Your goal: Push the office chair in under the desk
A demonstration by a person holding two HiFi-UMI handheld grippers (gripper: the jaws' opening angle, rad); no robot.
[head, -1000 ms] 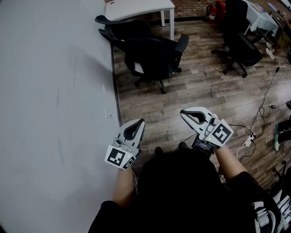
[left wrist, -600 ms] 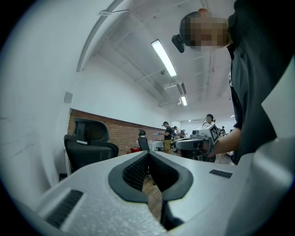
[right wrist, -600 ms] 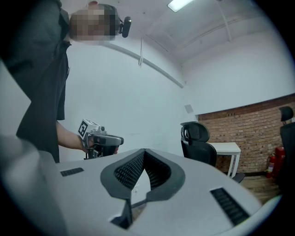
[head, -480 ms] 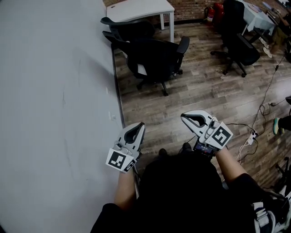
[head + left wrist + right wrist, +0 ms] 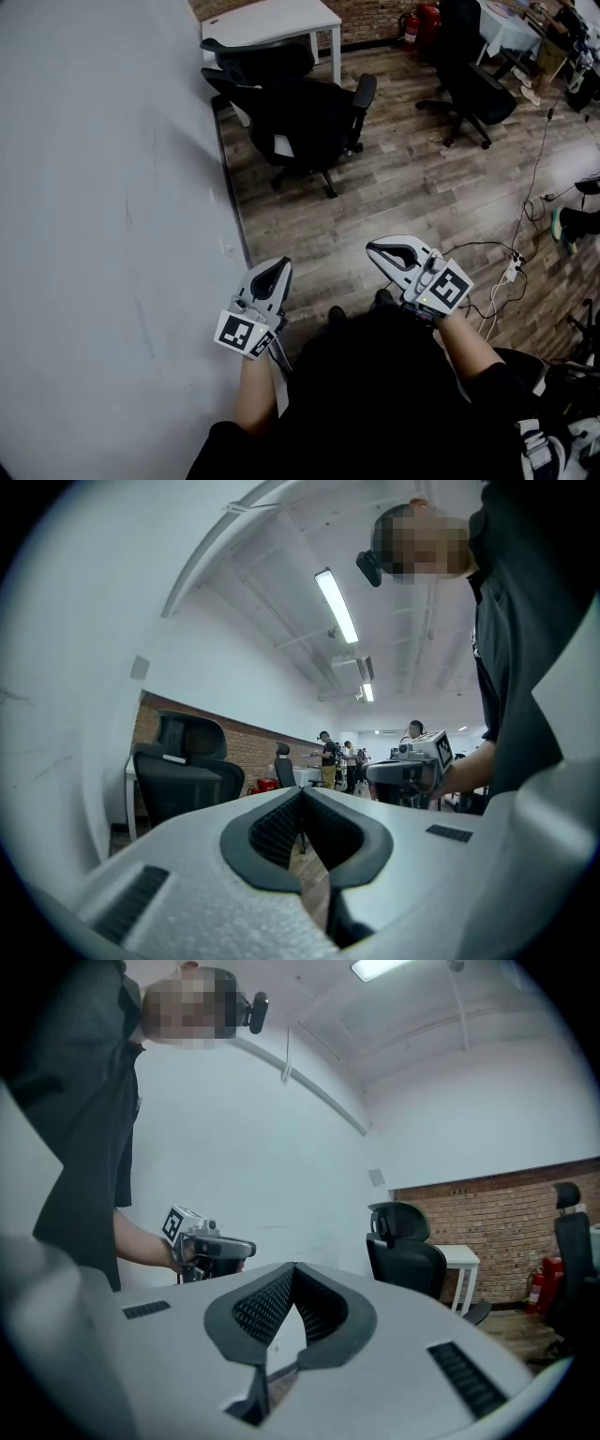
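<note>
We are holding the left gripper (image 5: 274,272) and the right gripper (image 5: 380,249) out level ahead of us, each with its jaws pressed fully together on nothing. We are standing on the brown wood-plank floor (image 5: 403,197) beside a plain grey wall (image 5: 103,187). The white rectangular desk (image 5: 272,19) is sitting far ahead, and the black mesh office chair on castors (image 5: 305,117) is standing out from it, well apart from both grippers. We are judging it heavy but free-rolling and apt to swivel, so we are favouring an even two-point push on its stiff backrest (image 5: 178,785), not the armrest (image 5: 366,91).
</note>
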